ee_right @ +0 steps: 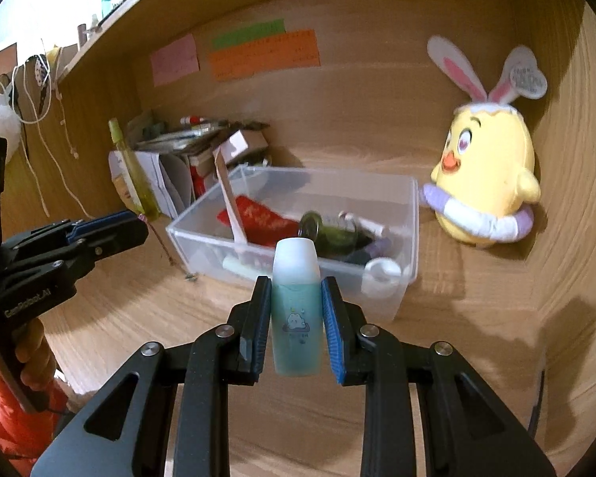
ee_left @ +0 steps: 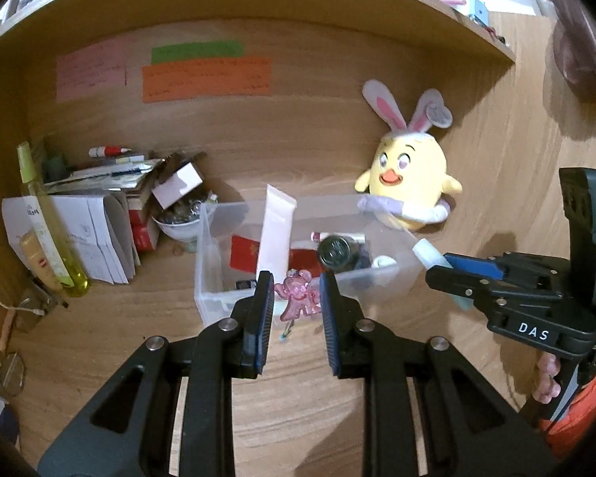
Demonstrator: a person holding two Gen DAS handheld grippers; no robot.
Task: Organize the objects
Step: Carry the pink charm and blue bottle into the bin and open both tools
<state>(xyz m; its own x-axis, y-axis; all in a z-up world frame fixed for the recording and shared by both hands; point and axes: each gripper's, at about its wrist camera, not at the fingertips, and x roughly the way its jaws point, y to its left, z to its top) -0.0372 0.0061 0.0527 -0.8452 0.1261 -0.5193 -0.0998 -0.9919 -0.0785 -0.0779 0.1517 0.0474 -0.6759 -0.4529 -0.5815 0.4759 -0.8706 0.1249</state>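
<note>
Gripping a pink charm [ee_left: 298, 294] at lower centre, the left gripper [ee_left: 297, 298] faces the clear box [ee_left: 208, 278] (already half full), while the right gripper [ee_right: 296, 306] clamps a teal bottle [ee_right: 296, 318].

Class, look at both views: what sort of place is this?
Probably a home study desk with a shelf above: handwritten paper notes on the wooden back panel, stacked papers in the corner, and a plush chick beside a clear storage bin.

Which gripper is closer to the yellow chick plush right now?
Right. The right gripper, holding the teal bottle, is on the yellow chick plush's side; the left gripper sits farther over, before the clear bin.
</note>
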